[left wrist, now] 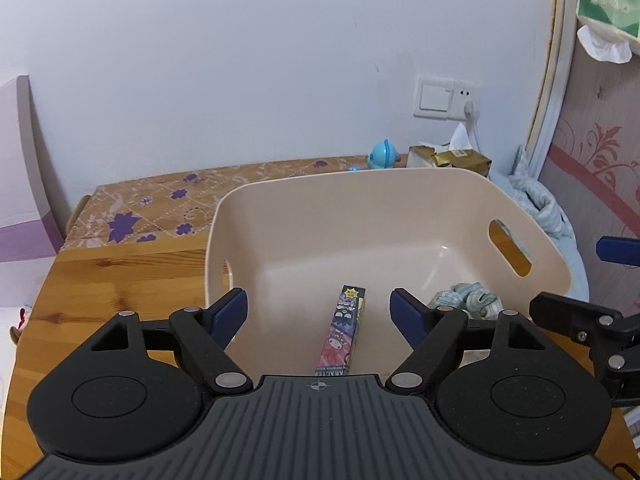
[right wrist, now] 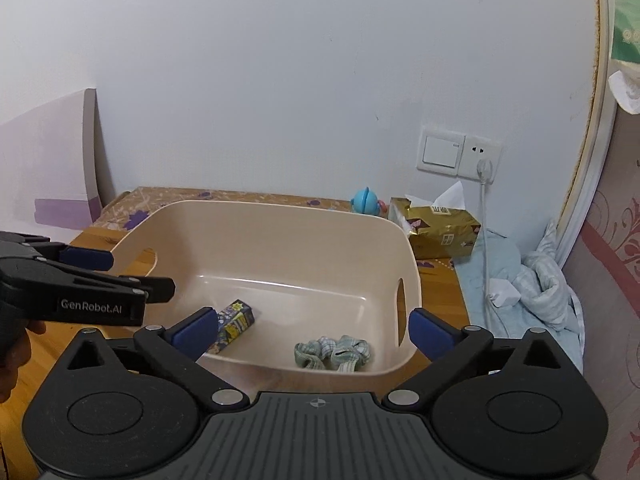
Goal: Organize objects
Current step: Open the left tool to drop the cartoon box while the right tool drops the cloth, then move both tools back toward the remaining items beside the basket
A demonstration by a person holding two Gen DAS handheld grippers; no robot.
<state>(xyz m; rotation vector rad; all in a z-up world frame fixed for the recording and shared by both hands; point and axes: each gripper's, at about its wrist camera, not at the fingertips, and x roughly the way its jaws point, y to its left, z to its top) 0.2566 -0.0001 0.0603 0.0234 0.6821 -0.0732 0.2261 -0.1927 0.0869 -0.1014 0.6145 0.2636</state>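
A beige plastic basket (left wrist: 352, 184) (right wrist: 280, 212) with handle slots stands on the wooden table. On its floor lie a long cartoon-printed box (left wrist: 342, 330) (right wrist: 234, 326) and a crumpled green-checked scrunchie (left wrist: 466, 300) (right wrist: 332, 352). My left gripper (left wrist: 318, 316) hovers over the basket's near side, open, with the box lying below the gap and untouched. My right gripper (right wrist: 312, 332) is open wide above the near rim, the scrunchie below it and free. The left gripper's side (right wrist: 80, 284) shows at the left of the right wrist view, and the right gripper's finger (left wrist: 616, 250) at the right edge of the left wrist view.
Behind the basket stand a blue round toy (left wrist: 384, 156) (right wrist: 366, 200) and a gold tissue box (left wrist: 448, 158) (right wrist: 436, 228). A floral mat (left wrist: 160, 204) covers the table's back. A wall socket with a plugged cable (right wrist: 484, 168), bunched bedding (right wrist: 540, 280) and a headboard sit at the right.
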